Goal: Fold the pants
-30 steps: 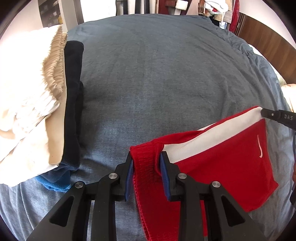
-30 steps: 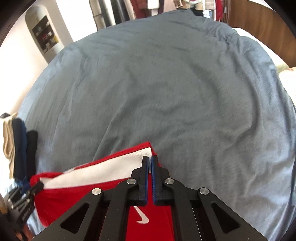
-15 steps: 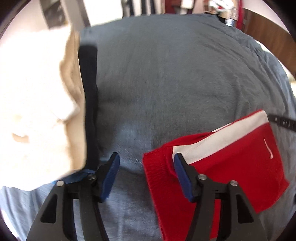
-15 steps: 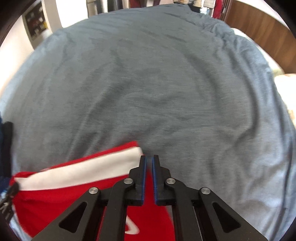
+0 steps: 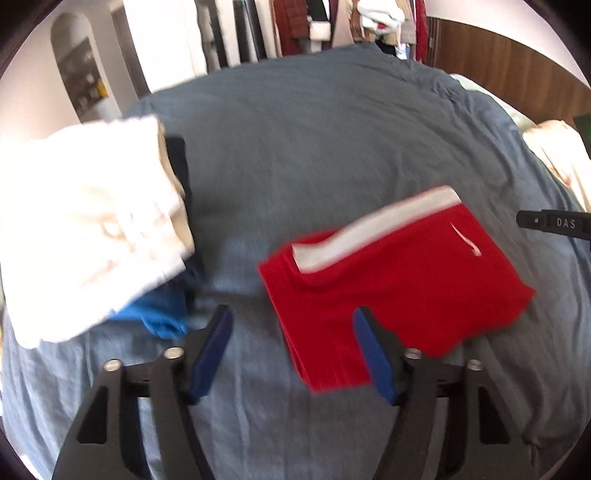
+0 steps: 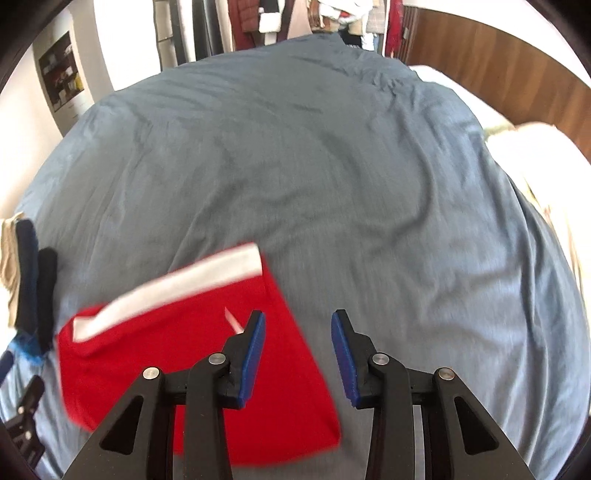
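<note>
The red pants [image 5: 399,280] with a white stripe and a white swoosh lie folded flat on the blue-grey bedspread [image 5: 332,147]. My left gripper [image 5: 291,312] hangs open above their left edge, and its pads touch no cloth. In the right wrist view the red pants [image 6: 177,354] lie at the lower left. My right gripper [image 6: 298,314] is over their right edge; its jaws are opening and nothing is between them. A tip of the right gripper [image 5: 546,221] shows at the right of the left wrist view.
A stack of folded clothes [image 5: 85,221], cream on top with navy and blue beneath, sits left of the pants. A cream cloth [image 5: 561,155] lies at the bed's right edge. Hanging clothes [image 6: 266,18] and a wooden panel [image 6: 498,62] stand behind the bed.
Both grippers have let go of the red pants, opened and drawn back and up. The pants now lie flat on the bedspread.
</note>
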A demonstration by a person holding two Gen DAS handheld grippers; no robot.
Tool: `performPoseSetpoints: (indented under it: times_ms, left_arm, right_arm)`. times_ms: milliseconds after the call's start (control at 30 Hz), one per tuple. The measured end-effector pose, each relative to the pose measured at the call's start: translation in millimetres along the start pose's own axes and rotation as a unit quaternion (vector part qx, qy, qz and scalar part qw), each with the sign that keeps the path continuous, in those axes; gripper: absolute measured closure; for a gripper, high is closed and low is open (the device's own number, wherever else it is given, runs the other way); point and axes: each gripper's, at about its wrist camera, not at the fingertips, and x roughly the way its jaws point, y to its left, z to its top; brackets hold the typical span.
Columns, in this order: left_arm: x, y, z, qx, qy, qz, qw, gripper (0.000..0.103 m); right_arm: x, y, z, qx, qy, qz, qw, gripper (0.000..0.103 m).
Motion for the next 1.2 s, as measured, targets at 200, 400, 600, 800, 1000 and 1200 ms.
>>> performPoseSetpoints:
  times_ms: [200,400,600,800,1000,1200]
  left_arm:
    - [4.4,3.1,-29.4,-0.014,0.034,-0.043,0.9984,0.052]
    - [20.3,0.4,-42.4,0.001,0.051,-0.063,0.9967,0.061]
    - [28.9,3.0,-43.8,-0.013,0.046,-0.076,0.996,0.06]
    - [43.7,-1.8,-42.2,-0.008,0.048,-0.082,0.9955,0.06]
    - [42.8,-4.4,-40.3,0.021,0.047,-0.088,0.9948,0.076]
    - [40.5,7.0,-41.5,0.024,0.064,-0.097,0.9929,0.078]
  right_arm:
    - [-4.6,-15.9,-46.2,0.037,0.051,0.002,0.998,0.065]
    - [-9.9,-24.4,-80.5,0.068,0.069,-0.009,0.995,0.066]
    - [-11.0,-22.8,-85.2,0.07,0.071,-0.006,0.995,0.065]
    - [-8.1,-24.0,-84.1,0.081,0.062,-0.009,0.995,0.065]
    - [-1.9,-25.0,-80.3,0.094,0.057,-0.008,0.994,0.065]
    - [21.3,-17.8,-83.2,0.06,0.084,-0.048,0.993,0.065]
